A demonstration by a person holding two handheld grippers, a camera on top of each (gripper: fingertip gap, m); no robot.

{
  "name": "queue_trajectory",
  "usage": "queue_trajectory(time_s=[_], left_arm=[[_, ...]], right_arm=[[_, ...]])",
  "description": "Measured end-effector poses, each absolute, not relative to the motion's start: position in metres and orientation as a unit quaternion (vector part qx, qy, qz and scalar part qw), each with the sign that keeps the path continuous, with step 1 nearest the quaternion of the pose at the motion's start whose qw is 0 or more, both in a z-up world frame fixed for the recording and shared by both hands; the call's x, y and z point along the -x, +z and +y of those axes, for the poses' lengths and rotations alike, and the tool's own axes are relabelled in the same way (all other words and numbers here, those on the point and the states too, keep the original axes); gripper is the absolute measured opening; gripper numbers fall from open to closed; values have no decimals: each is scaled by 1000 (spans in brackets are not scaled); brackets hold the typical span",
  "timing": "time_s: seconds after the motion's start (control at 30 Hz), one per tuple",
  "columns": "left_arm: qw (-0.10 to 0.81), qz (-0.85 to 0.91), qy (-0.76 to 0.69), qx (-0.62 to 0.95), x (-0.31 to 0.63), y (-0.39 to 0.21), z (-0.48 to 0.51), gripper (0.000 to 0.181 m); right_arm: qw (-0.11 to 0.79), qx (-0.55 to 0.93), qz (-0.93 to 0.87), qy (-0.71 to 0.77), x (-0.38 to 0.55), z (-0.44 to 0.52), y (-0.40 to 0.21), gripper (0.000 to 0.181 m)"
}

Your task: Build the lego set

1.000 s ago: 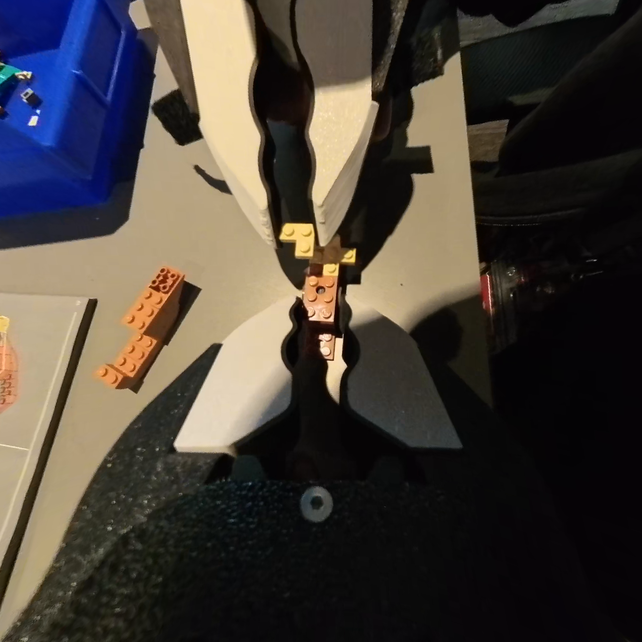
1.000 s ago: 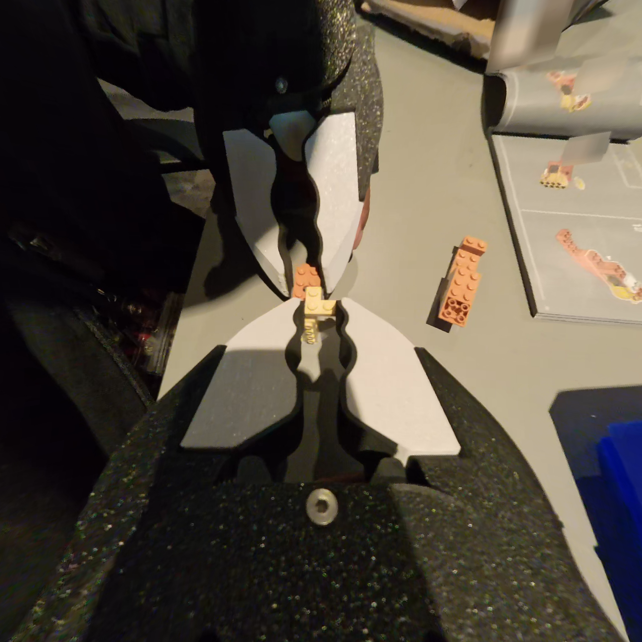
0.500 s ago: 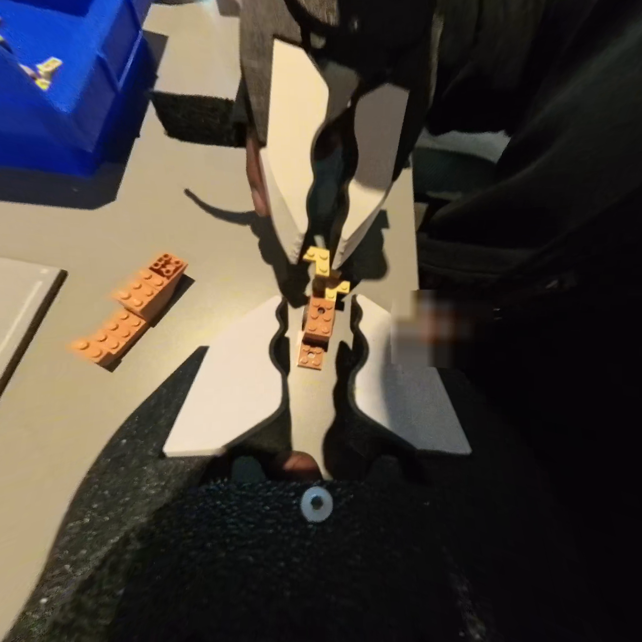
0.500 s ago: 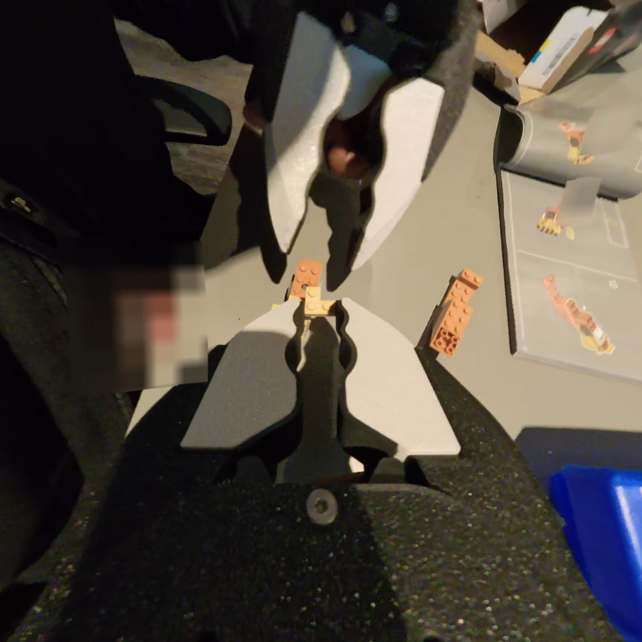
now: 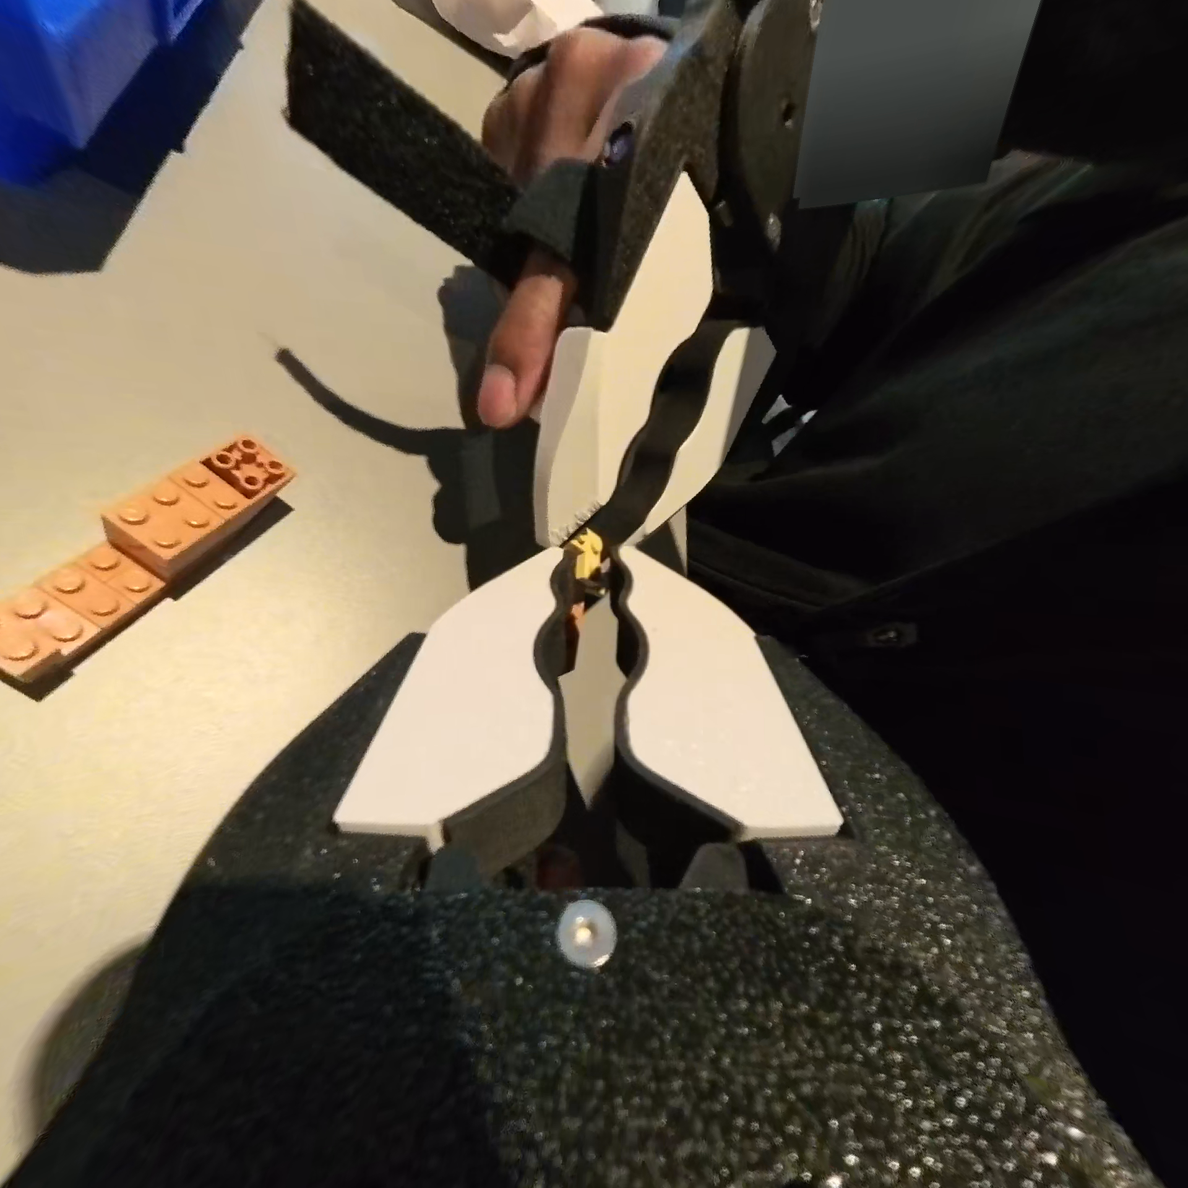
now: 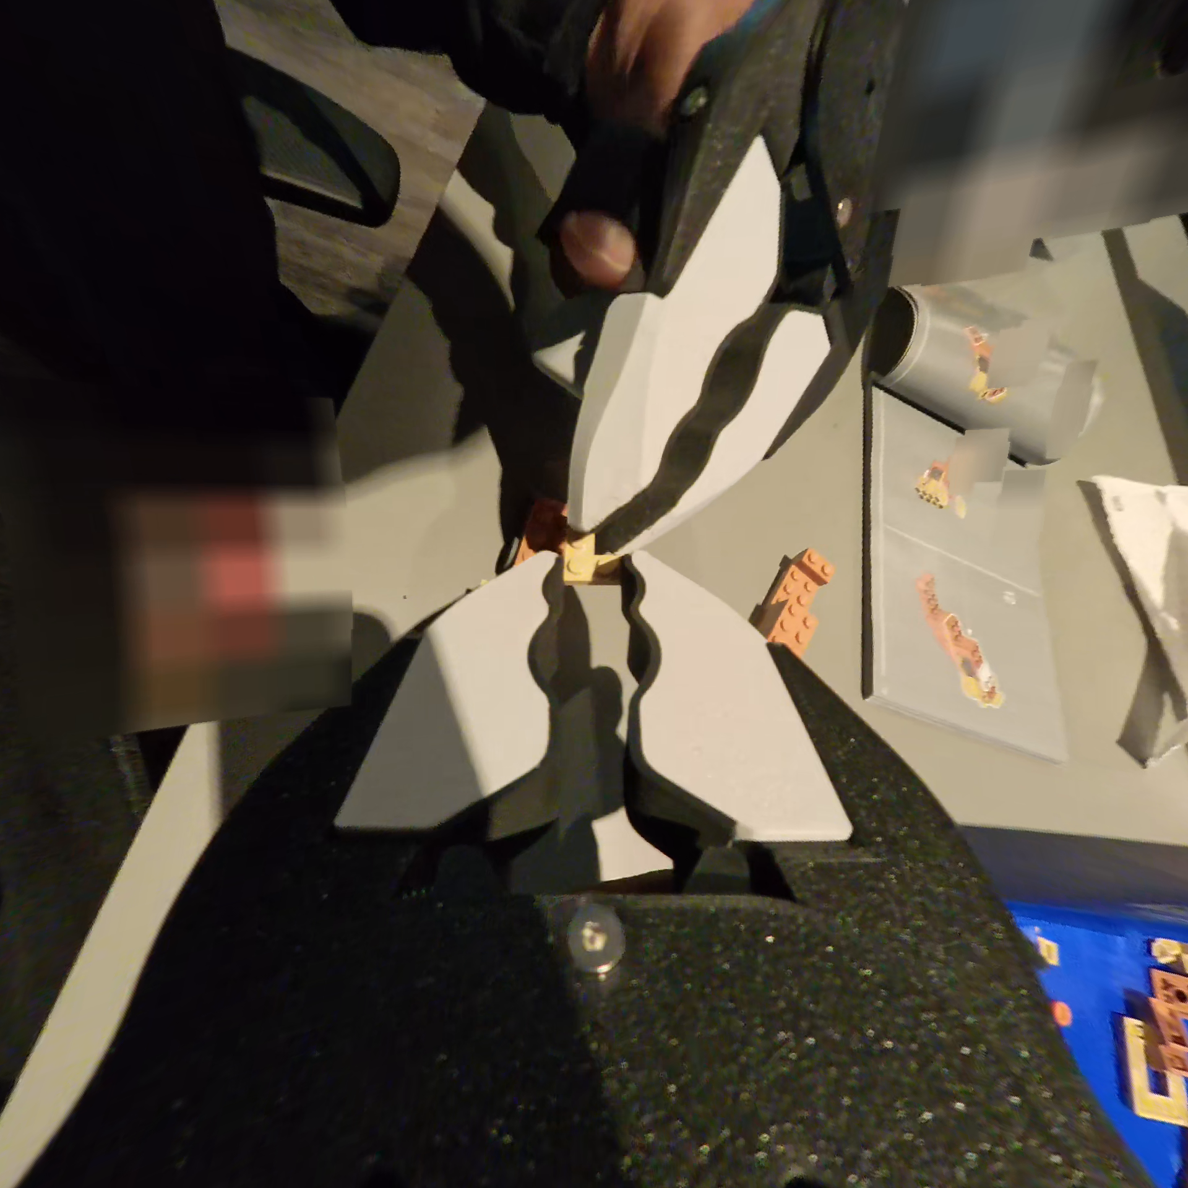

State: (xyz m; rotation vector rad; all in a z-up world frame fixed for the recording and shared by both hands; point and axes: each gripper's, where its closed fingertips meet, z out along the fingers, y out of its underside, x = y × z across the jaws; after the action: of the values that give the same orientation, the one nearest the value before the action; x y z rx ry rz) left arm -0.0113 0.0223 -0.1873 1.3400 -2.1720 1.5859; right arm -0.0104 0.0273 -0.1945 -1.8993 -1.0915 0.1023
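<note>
In the left wrist view my left gripper is shut on a small brown brick assembly, seen edge-on between its fingers. A yellow piece sits at the assembly's far end. My right gripper comes down from above, tip to tip with the left. In the right wrist view my right gripper is shut on a tan-yellow corner plate. The left gripper meets it from above, with the brown assembly showing behind. Both are held above the grey table.
An orange stepped brick assembly lies on the table left of the grippers; it also shows in the right wrist view. An open instruction booklet lies beyond it. A blue parts bin holds several loose pieces. The person's hand grips the right gripper. My two grippers' fingertips are within a few centimetres of each other.
Both grippers have lifted and tilted while staying tip to tip. The brown assembly, seen from above before, now shows edge-on. Both stay shut on their pieces.
</note>
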Motion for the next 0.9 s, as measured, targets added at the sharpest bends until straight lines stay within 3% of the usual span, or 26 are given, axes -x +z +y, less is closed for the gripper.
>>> queue_trajectory(time_s=[0.5,0.73,0.83,0.9], left_arm=[[97,-715,519,-459,8,-190,24,18],[120,-709,525,-455,8,-190,19,5],[133,-681,546,-468,6,-187,22,5],[130,-676,546,-478,6,-189,25,5]], right_arm=[[481,729,-485,-39,8,28,-190,16],[495,721,-483,-45,9,31,-187,16],[482,752,-447,-36,3,27,-191,35],[470,789,-395,-5,0,18,-197,35]])
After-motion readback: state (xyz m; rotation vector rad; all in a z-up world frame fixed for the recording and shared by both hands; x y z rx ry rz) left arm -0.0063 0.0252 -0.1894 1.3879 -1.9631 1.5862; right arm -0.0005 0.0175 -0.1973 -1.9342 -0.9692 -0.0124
